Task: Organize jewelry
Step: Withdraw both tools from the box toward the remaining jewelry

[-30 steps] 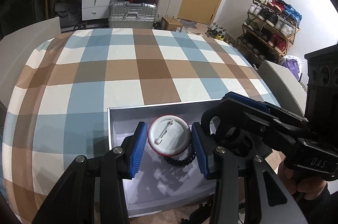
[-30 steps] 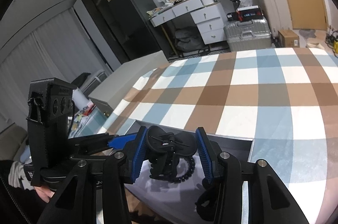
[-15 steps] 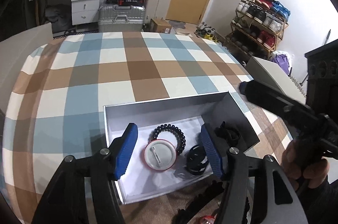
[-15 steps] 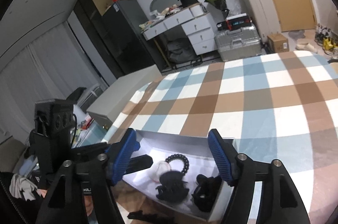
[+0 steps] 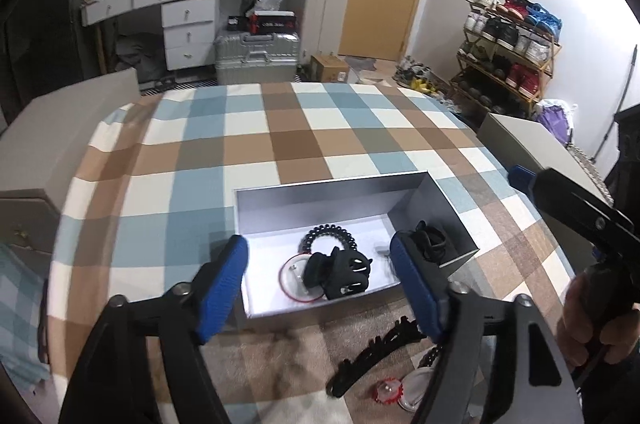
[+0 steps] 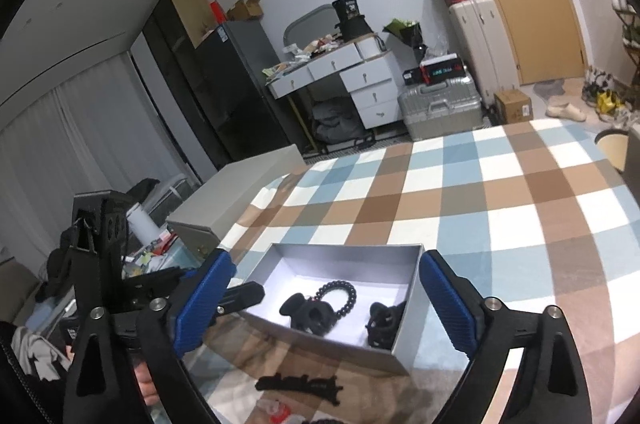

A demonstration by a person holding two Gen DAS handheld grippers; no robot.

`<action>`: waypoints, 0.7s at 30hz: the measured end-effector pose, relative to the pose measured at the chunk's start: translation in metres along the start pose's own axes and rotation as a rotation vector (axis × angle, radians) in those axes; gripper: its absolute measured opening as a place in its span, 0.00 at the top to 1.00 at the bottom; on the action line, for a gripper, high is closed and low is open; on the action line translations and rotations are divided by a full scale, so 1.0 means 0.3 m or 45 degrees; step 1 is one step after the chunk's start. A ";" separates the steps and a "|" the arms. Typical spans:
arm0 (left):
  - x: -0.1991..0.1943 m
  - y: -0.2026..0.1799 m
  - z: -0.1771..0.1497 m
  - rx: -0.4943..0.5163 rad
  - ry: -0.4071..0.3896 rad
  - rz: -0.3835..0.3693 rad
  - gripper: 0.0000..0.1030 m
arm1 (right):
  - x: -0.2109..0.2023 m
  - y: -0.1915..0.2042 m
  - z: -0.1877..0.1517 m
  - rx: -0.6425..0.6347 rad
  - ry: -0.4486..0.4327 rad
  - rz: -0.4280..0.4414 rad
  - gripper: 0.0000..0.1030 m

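**Drop's done, both grippers free — go grab the leftovers in front of the box**

Nearest to you, both grippers are empty. Your left gripper (image 5: 320, 284) has its jaws opening with nothing pinched between them; the box contents just show through the gap. Same for your right gripper (image 6: 324, 300): jaws opening, wide apart, nothing held. So I'd say you're at the tail of a drop-off and the next pick comes up.

Just in front of the box, on the checked cloth (image 5: 248, 144), there's still a long black clip (image 5: 376, 348) and a red-rimmed round piece (image 5: 386, 390). Those look like your next targets. The clip lies flat and thin, so you'll probably need to come in low and close across its narrow side.

Inside the grey box (image 5: 332, 184): a black claw clip (image 5: 340, 272) sits on top of a red-rimmed round badge (image 5: 292, 280), a black beaded bracelet (image 5: 328, 236) lies just behind them, and another black clip (image 5: 432, 240) is tucked in the right corner.
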State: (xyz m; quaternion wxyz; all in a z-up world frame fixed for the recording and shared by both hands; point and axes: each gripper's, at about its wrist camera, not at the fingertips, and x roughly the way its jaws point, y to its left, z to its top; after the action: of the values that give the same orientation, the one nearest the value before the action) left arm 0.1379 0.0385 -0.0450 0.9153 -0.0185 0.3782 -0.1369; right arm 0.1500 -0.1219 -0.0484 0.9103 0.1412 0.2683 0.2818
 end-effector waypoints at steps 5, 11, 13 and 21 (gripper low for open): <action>-0.063 -0.018 -0.019 -0.021 -0.074 0.055 0.22 | -0.066 0.036 -0.028 -0.033 -0.037 -0.016 0.01; -0.111 -0.037 -0.071 -0.021 -0.141 0.164 0.18 | -0.132 0.091 -0.106 -0.125 -0.022 -0.054 0.00; -0.121 -0.039 -0.093 -0.018 -0.143 0.174 0.18 | -0.141 0.109 -0.144 -0.155 0.026 -0.061 0.00; -0.185 -0.059 -0.188 -0.011 -0.196 0.193 0.17 | -0.203 0.140 -0.295 -0.217 0.114 -0.109 0.00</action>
State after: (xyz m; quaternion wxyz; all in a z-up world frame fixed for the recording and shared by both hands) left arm 0.0568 0.0400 -0.0445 0.9494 -0.0043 0.3076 -0.0639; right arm 0.0387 -0.1147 -0.0786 0.9174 0.0389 0.2896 0.2704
